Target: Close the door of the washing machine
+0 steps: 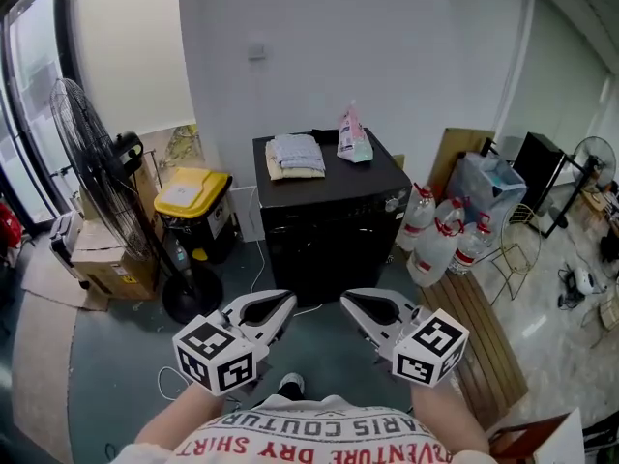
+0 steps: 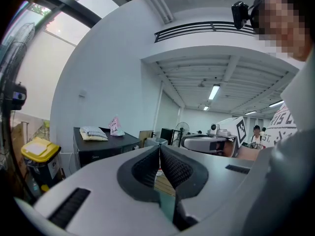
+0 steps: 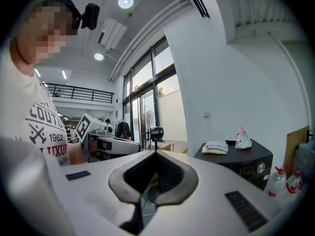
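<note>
We are holding left tool (image 1: pixel 286 301) and right tool (image 1: pixel 346 300) clenched and empty, side by side close to our body. Both are pointing toward black box-shaped washing machine (image 1: pixel 329 230), standing well apart against white wall (image 1: pixel 387 46). Front is looking flush, no door swinging out. Dark panel is hiding seam.

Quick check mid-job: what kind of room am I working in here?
Probably a storage corner of a workshop or lab, not a home laundry: the black washing machine stands against a bare white wall among cardboard boxes, big water bottles and a standing fan.
</note>
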Motion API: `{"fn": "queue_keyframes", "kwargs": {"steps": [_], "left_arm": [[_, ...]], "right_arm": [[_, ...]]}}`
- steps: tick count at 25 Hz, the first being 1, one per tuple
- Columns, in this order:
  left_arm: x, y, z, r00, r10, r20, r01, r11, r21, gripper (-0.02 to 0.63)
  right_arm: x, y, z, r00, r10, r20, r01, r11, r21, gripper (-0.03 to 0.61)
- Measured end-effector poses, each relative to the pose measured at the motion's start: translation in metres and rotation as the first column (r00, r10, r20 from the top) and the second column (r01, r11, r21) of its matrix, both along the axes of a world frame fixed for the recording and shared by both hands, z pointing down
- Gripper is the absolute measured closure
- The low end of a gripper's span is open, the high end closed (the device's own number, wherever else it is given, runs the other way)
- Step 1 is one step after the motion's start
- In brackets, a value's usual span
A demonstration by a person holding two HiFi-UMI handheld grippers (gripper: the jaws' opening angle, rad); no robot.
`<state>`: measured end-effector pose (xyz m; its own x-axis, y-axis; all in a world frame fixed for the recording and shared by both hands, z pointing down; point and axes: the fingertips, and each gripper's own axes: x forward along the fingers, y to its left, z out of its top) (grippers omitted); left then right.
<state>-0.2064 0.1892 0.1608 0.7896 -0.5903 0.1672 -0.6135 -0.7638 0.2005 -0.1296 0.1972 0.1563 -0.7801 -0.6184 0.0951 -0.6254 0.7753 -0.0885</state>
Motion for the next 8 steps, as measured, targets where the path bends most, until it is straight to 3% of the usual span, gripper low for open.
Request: {"fn": "queue_keyframes", "kwargs": {"steps": [8], "left_arm": [[0.009, 0.002, 0.017, 1.000, 0.005, 0.018, -0.004, 1.000, -0.027, 0.584]], "right_arm": [[0.008, 0.001, 0.014, 1.000, 0.018, 0.015, -0.018, 1.000, -0.024, 0.558]]}}
